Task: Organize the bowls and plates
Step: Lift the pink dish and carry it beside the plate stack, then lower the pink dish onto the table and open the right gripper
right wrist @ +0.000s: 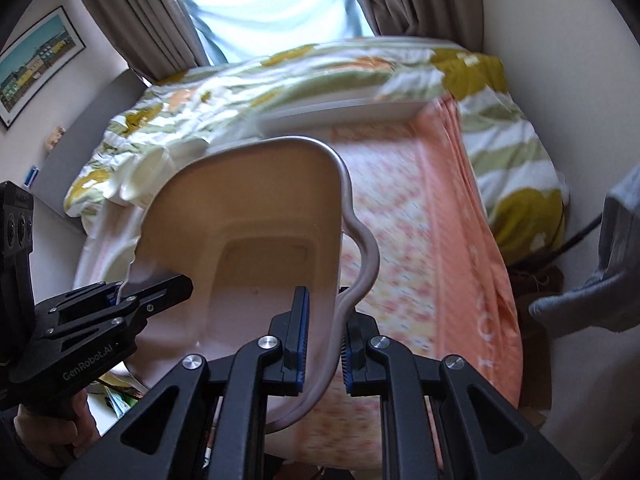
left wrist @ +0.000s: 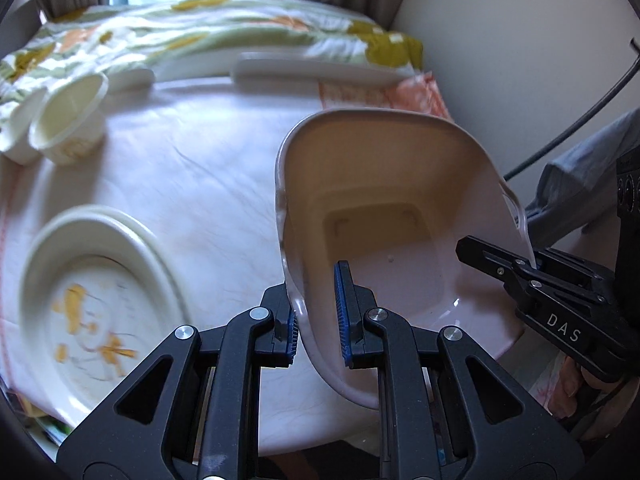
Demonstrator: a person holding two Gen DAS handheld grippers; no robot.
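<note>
Bowl [left wrist: 384,208] here is a big squarish one, smooth glossy plastic in a pale cream-pink, rounded corners, with a rectangular recessed bottom and a wavy lip on one side. It's up off the table, tilted so you look right into it, held between both grippers. Left gripper [left wrist: 318,320] has its blue ribbed pads clamped on the near-left rim; right gripper [right wrist: 324,340] is pinching the opposite wall next to the wavy lip.

Underneath is a table with a soft white cloth [left wrist: 192,184], and an orange patterned cloth [right wrist: 440,240] on the right part. Off to the left sit a round cream plate [left wrist: 96,300] with yellow-orange drawings and two small cream cups [left wrist: 68,120] side by side. A flat white tray [left wrist: 316,68] lies at the far edge against a crumpled floral quilt [left wrist: 160,32]. Both grippers angle steeply downward, a hand [right wrist: 60,432] wrapped round the left one's grip.
</note>
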